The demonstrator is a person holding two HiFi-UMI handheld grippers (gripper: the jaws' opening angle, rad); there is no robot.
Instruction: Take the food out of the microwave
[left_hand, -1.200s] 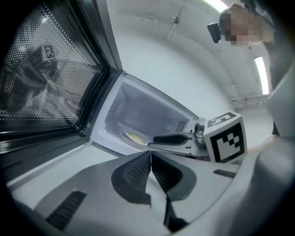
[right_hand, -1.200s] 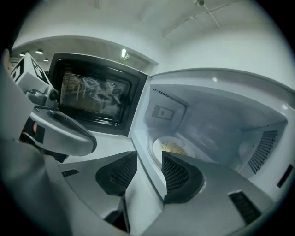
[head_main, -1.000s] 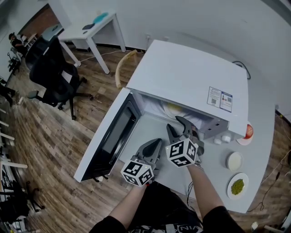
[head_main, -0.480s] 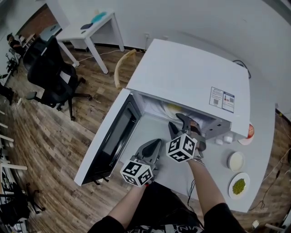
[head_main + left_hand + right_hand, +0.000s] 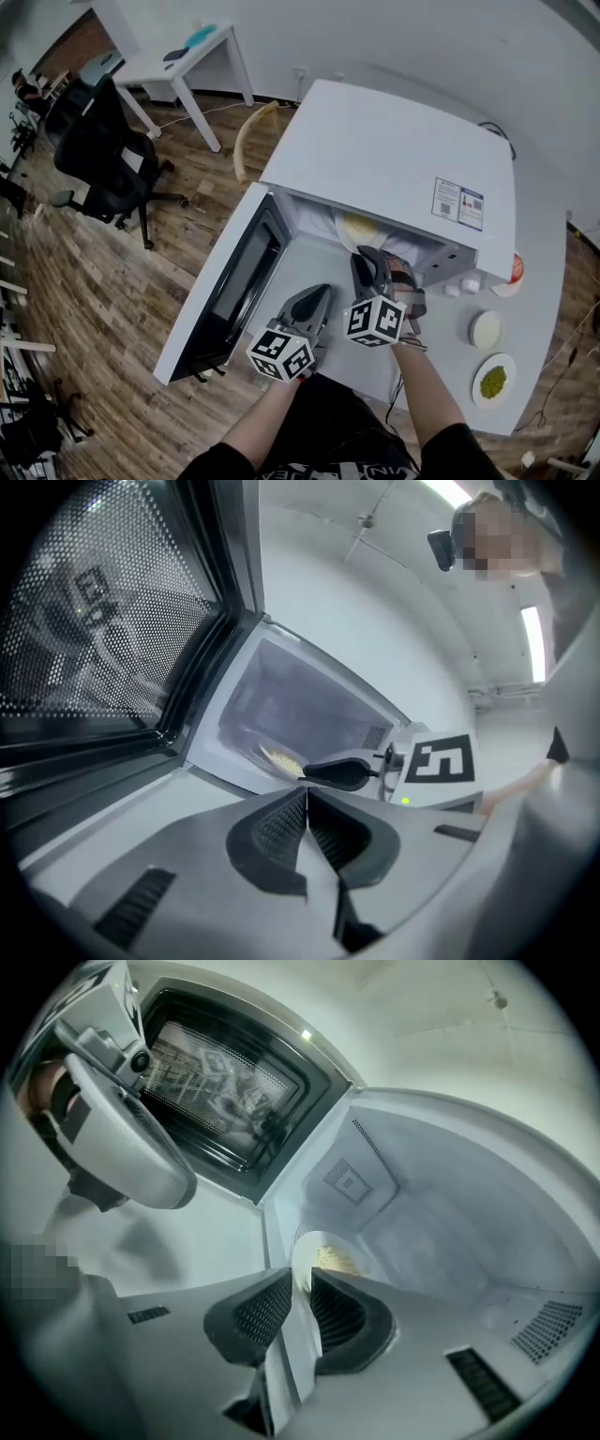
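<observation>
The white microwave (image 5: 394, 159) stands with its door (image 5: 234, 281) swung wide to the left. Inside lies a white plate (image 5: 359, 228) of yellow food (image 5: 335, 1260). My right gripper (image 5: 370, 262) reaches into the cavity mouth. Its jaws have just been closing and now pinch the plate's (image 5: 323, 1251) near rim, which shows edge-on between the pads in the right gripper view (image 5: 302, 1288). My left gripper (image 5: 319, 295) hangs just outside the opening, shut and empty (image 5: 307, 794), to the left of the right one.
On the grey table right of the microwave sit a small white dish (image 5: 484, 331), a plate of green food (image 5: 493, 382) and an orange-red item (image 5: 512, 272). A black office chair (image 5: 103, 141) and a white desk (image 5: 187, 47) stand on the wooden floor at left.
The right gripper's jaws, wide apart a moment ago, have come together on the plate's rim, and the gripper has rolled slightly. The left gripper has stayed put.
</observation>
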